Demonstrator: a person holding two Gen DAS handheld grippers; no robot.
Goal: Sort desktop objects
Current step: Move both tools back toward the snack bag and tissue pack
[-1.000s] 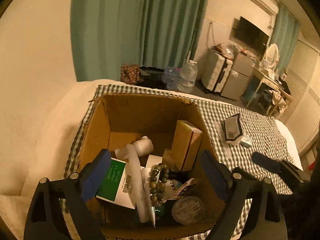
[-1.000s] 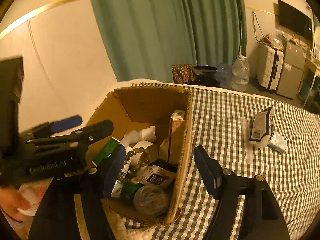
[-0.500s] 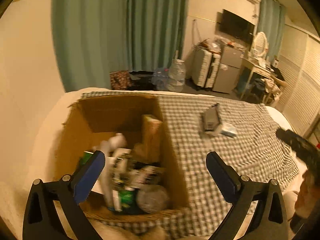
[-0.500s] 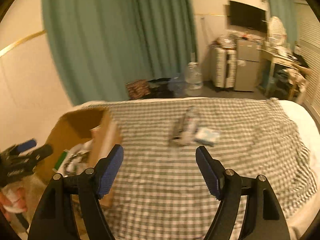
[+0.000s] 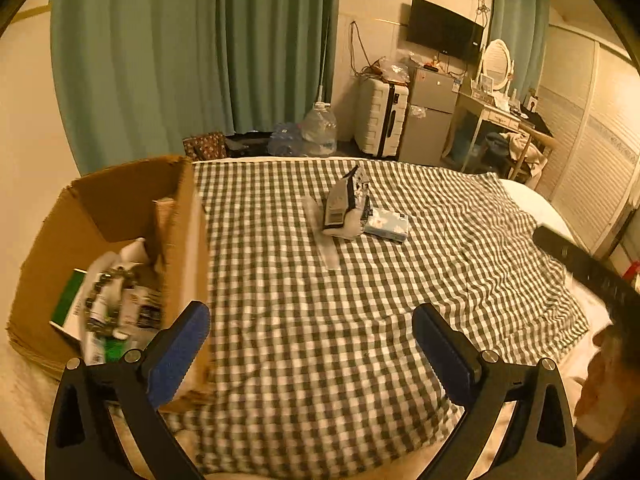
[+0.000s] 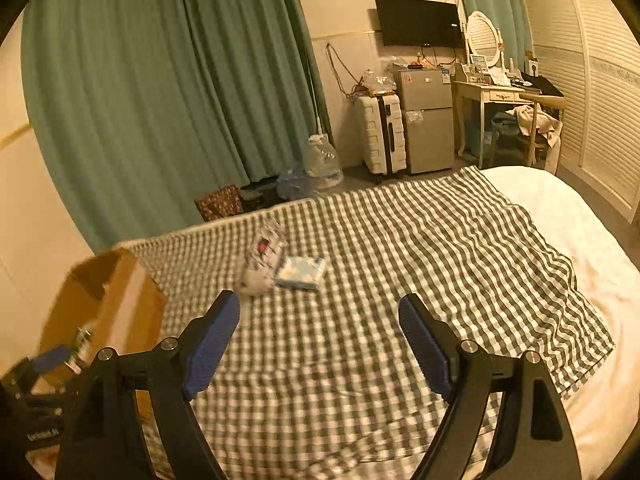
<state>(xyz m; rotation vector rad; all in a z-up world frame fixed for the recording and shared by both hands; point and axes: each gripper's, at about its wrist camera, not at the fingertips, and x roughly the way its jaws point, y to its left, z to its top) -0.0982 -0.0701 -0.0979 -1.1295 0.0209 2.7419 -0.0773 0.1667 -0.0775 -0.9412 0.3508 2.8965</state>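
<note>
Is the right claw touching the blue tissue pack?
Apart. The right wrist view shows the open right claw short of the blue tissue pack, with bare checkered cloth between.

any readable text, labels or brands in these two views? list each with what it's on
Nothing reads cleanly.
Left gripper body: a white brand mark, too blurred to quote.
Upright pouch: a white label panel with dark print, too small.
Light blue pack: pattern only, no legible words.
Green-and-white box in the cardboard box: print smeared by motion blur.
TV: tiny logo under the screen, unreadable.
Fridge: stickers, unreadable.
</note>
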